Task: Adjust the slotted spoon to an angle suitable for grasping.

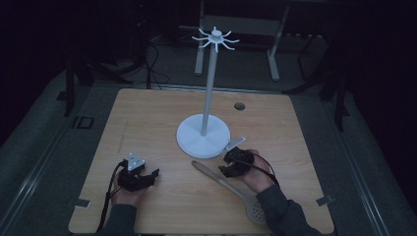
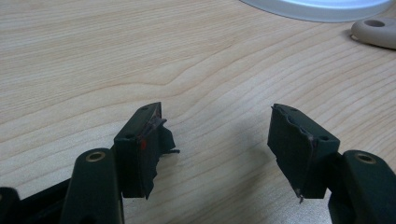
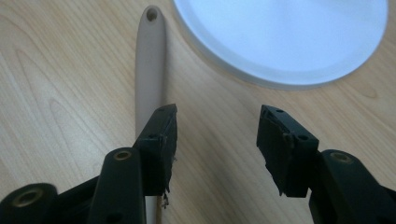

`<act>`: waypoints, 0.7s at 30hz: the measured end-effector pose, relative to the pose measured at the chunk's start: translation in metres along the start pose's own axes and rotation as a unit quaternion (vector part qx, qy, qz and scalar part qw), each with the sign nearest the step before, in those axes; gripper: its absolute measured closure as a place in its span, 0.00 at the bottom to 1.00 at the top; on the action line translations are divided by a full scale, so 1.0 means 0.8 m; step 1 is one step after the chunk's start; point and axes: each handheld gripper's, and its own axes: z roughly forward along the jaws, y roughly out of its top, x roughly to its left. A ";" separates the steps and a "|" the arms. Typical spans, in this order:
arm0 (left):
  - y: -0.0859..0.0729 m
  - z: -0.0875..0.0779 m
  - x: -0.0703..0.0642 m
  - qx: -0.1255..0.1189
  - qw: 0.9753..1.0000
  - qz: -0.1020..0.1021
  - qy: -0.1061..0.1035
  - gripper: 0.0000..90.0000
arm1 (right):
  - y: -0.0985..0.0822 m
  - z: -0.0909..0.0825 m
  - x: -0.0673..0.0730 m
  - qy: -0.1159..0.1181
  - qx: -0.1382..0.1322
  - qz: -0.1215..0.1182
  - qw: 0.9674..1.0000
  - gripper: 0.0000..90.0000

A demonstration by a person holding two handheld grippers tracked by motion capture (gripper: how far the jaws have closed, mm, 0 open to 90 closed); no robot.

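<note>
1. Jaws of the right gripper [image 3: 217, 135] are standing wide apart over bare wood, gripping nothing; one jaw is overlapping the handle of the beige slotted spoon [image 3: 150, 65].
2. That spoon [image 1: 226, 184] is lying flat on the wooden table [image 1: 147, 118], its handle end just beside the white hook stand [image 1: 203, 135].
3. Jaws of the left gripper [image 2: 217, 135] are likewise spread and empty, hovering well apart from the stand's base, on its other side.
</note>
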 end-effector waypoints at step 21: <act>0.000 0.000 0.000 0.001 1.000 0.000 -0.001 0.40 | -0.001 0.026 0.022 0.048 0.053 -0.028 0.997 0.66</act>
